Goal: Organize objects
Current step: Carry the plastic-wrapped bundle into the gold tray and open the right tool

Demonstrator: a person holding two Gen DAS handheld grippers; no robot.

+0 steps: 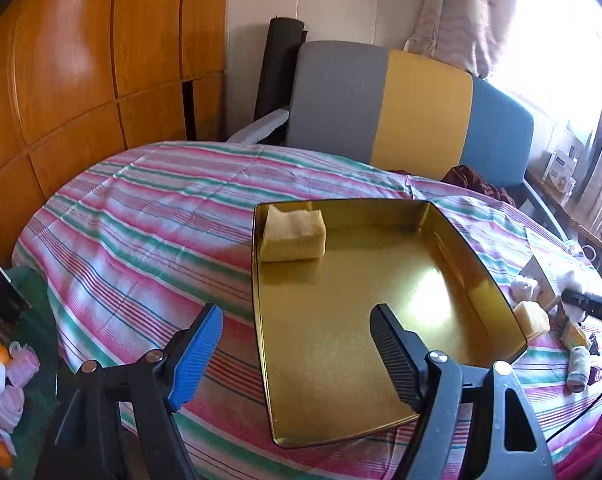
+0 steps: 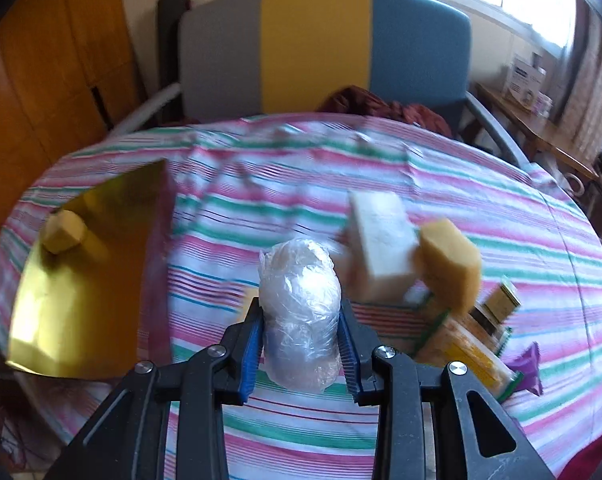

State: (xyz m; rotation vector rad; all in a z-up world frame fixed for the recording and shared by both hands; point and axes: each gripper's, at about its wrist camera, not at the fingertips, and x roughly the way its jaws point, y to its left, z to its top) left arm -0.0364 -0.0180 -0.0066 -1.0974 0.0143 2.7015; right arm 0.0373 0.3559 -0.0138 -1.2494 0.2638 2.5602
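- Step in hand: a plastic-wrapped bundle is clamped between the two pads of the right gripper at lower centre of the right wrist view. It appears to be held clear of the striped tablecloth; the blurred background is consistent with a transfer under way.
- Destination, as judged: the gold tray, seen at centre of the left wrist view and at the left edge of the right wrist view. One yellow sponge block is already lodged in its upper left corner; the rest of the tray floor is bare.
- The left gripper is shown with its jaws wide apart and nothing between them, poised over the near left edge of the tray at lower centre of its view.
- Items still outside the tray: a white block and a second yellow sponge are grouped right of centre in the right wrist view, with small packets below them.
- Next move, as judged: the bundle is to be carried left across the cloth, over the tray wall, lowered onto bare floor beside the sponge block, and only then released.
- The wrapping looks slippery and soft, so a firm grip is called for until contact.
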